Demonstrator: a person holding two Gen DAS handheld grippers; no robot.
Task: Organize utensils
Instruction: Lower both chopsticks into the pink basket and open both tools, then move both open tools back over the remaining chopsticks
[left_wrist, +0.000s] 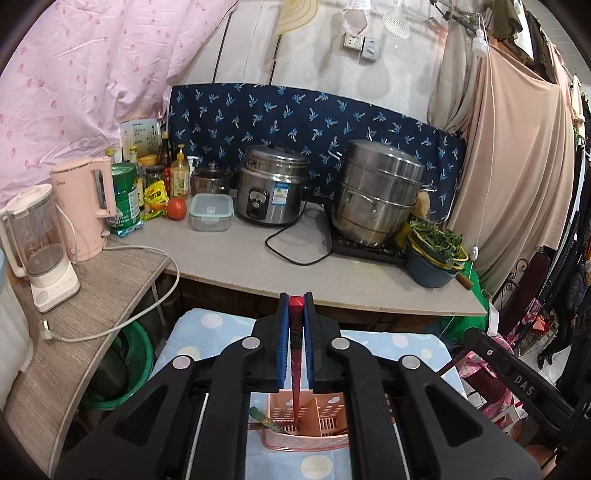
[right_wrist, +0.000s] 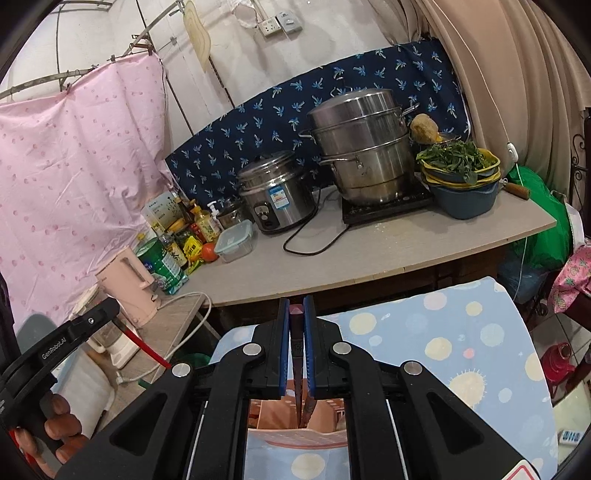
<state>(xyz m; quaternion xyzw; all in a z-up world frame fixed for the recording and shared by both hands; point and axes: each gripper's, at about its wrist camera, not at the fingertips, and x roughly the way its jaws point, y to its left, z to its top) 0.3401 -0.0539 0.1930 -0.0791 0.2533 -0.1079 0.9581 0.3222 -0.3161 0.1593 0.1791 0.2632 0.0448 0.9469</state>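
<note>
My left gripper (left_wrist: 296, 300) is shut on a red chopstick (left_wrist: 296, 369) that hangs point-down between the blue pads into a pink slotted utensil holder (left_wrist: 327, 413). A green-handled utensil (left_wrist: 260, 415) leans at the holder's left. In the right wrist view my right gripper (right_wrist: 296, 303) is shut on a darker red chopstick (right_wrist: 297, 369), its tip also down in the pink holder (right_wrist: 266, 410). The left gripper (right_wrist: 79, 328) shows at that view's left edge with its red chopstick (right_wrist: 144, 345), held by a hand (right_wrist: 59, 424). The holder's inside is mostly hidden by the grippers.
The holder stands on a blue dotted cloth (right_wrist: 443, 332). Beyond it a grey counter (left_wrist: 258, 258) carries a rice cooker (left_wrist: 271, 188), a steel steamer pot (left_wrist: 376, 192), a lidded box (left_wrist: 210, 212), bottles, a pink kettle (left_wrist: 86, 210), a blender (left_wrist: 40, 251) and a basin of greens (left_wrist: 436, 258).
</note>
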